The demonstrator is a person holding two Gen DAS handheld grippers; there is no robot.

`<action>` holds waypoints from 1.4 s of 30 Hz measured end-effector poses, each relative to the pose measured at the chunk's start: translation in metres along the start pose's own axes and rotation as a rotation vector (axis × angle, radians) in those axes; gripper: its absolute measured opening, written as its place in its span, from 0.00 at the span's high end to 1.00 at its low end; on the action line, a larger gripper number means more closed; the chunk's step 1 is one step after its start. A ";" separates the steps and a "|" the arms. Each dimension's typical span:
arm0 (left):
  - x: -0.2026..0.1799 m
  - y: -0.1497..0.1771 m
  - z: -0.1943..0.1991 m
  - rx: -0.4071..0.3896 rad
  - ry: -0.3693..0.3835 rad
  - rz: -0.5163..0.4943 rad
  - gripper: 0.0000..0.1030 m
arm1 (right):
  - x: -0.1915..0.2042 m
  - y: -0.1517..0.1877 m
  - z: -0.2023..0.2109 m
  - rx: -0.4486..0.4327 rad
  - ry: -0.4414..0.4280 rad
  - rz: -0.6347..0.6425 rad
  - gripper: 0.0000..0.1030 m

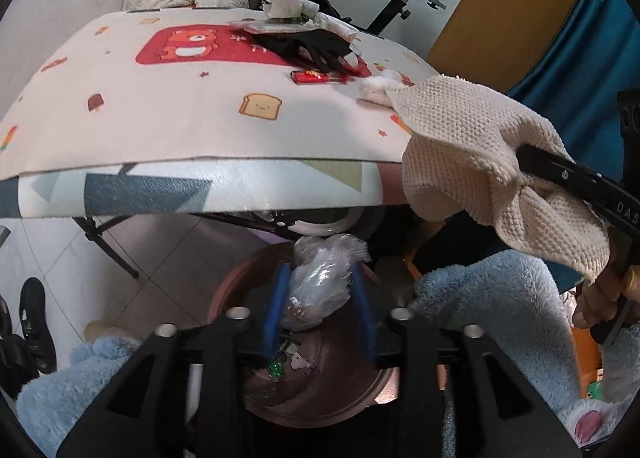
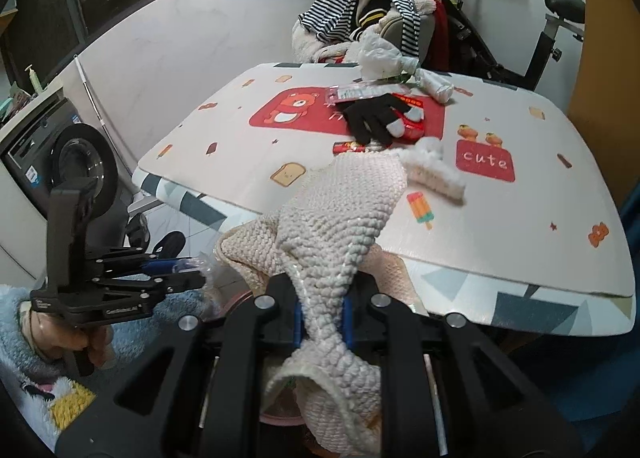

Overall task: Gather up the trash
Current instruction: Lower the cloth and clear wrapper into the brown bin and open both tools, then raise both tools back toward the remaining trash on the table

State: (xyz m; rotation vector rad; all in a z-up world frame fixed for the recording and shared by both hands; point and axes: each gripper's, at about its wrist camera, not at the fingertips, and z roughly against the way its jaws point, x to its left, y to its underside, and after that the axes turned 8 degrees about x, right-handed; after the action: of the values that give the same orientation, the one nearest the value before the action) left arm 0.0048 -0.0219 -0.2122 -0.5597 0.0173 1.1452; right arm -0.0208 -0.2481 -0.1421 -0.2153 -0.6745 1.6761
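Observation:
My left gripper (image 1: 320, 290) is shut on a crumpled clear plastic bag (image 1: 324, 278) and holds it over a brown round bin (image 1: 320, 398) below the table's front edge. My right gripper (image 2: 323, 318) is shut on a cream knitted cloth (image 2: 340, 225) that drapes onto the table edge; the cloth also shows in the left wrist view (image 1: 480, 161). On the table (image 2: 480, 234) lie a red wrapper (image 2: 352, 146), a black glove (image 2: 370, 115), a white fluffy clump (image 2: 432, 153) and a crumpled white plastic bag (image 2: 380, 57).
A chair piled with striped clothes (image 2: 360, 5) stands behind the table. An exercise bike (image 2: 540, 29) is at the back right. A washing machine (image 2: 60, 161) stands at the left. Black shoes (image 1: 32, 318) lie on the floor.

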 end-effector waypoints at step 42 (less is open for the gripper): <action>0.055 0.015 0.086 -0.304 -0.172 0.221 0.20 | 0.039 0.058 -0.210 0.497 -0.011 -0.098 0.21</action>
State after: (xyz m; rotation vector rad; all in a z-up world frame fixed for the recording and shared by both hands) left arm -0.0069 0.0666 -0.1601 -0.7399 -0.2521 1.4204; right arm 0.0262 -0.1503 -0.3352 0.1793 -0.2551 1.6953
